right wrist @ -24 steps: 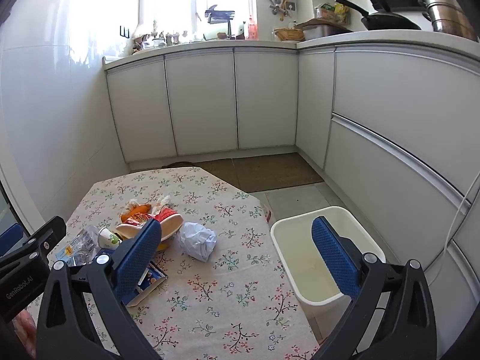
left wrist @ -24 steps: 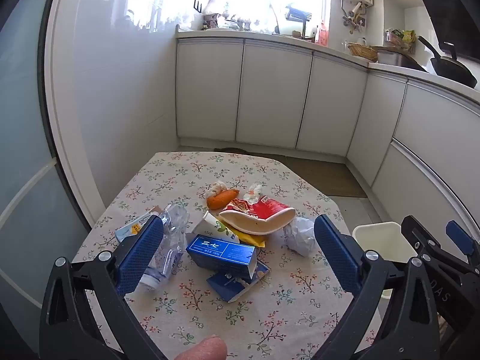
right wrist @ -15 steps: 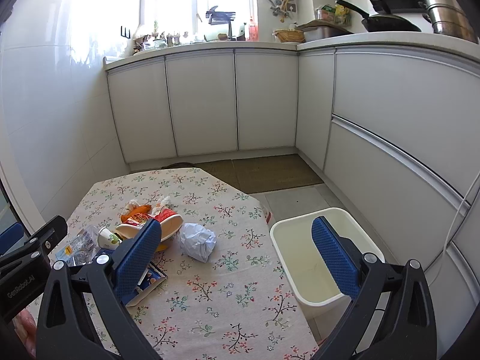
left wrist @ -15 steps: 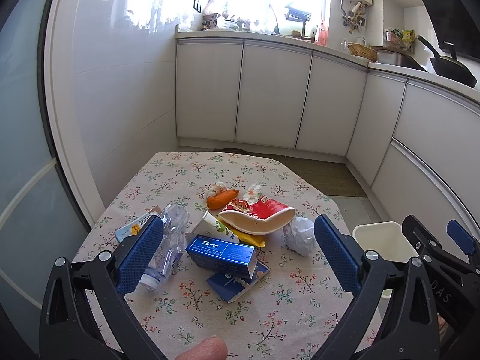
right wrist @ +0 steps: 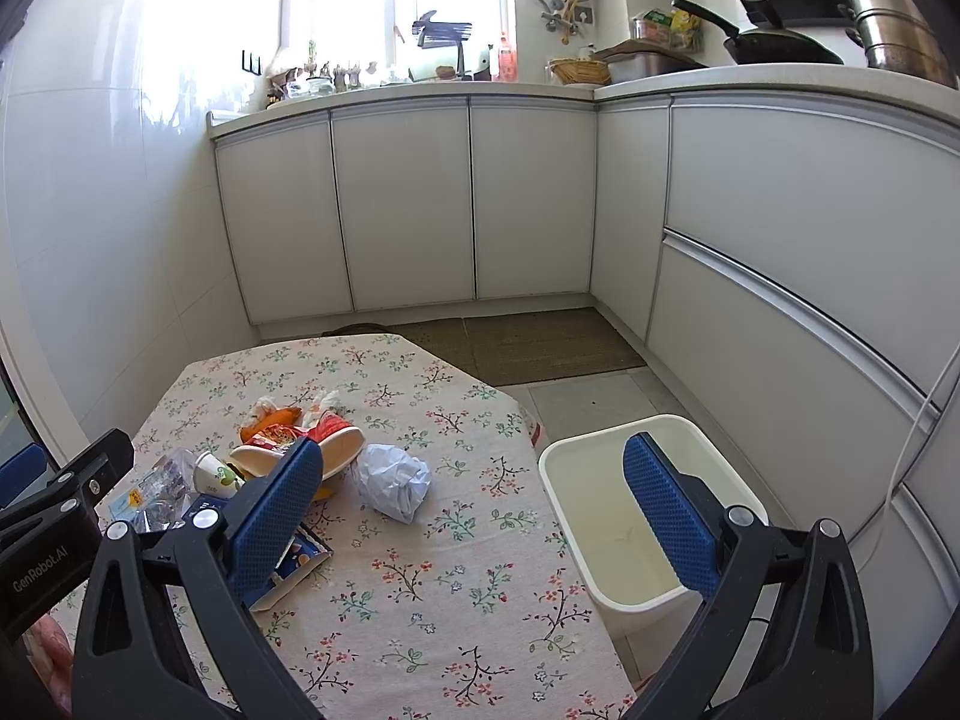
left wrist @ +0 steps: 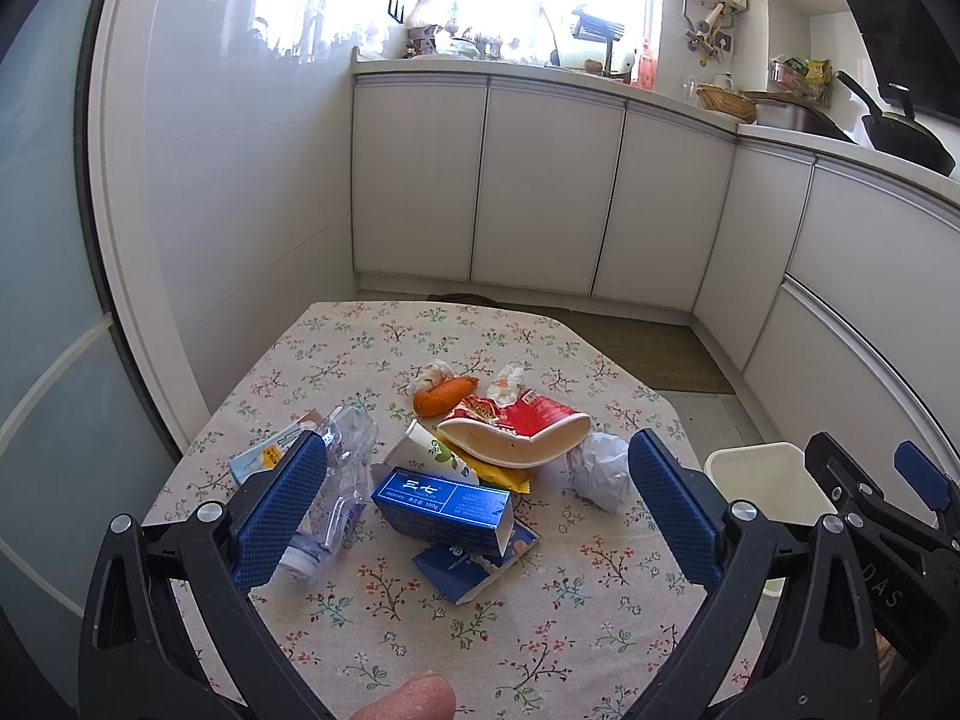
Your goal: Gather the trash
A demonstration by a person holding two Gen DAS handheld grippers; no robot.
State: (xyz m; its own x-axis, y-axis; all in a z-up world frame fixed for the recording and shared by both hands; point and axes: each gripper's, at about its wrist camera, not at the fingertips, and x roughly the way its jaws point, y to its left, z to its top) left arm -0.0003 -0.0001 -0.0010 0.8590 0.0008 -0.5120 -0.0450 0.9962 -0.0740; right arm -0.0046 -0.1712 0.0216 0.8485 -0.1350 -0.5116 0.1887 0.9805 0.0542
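On the flowered worktop the trash lies in one loose heap toward the left and middle, and none of it is held yet: the left claw hangs above the near edge with its jaws spread wide and nothing between the pads, and the right claw stands just as wide and empty over the worktop's right edge. Going left to right, a crushed clear plastic bottle lies on its side; it looks light, springy and slick, so I would pinch it across the flattened middle. Next to it sit a tipped paper cup and a blue carton, which is stiff and light (its long flat faces look the safest place to squeeze). Behind them an orange wrapper and a bent red-and-white noodle bowl overlap; the bowl seems thin and easily crushed, best taken by its rim. Farther right lies a crumpled white paper ball, soft, featherlight and graspable anywhere. The white bin stands on the floor just beside the worktop's right edge and looks empty.
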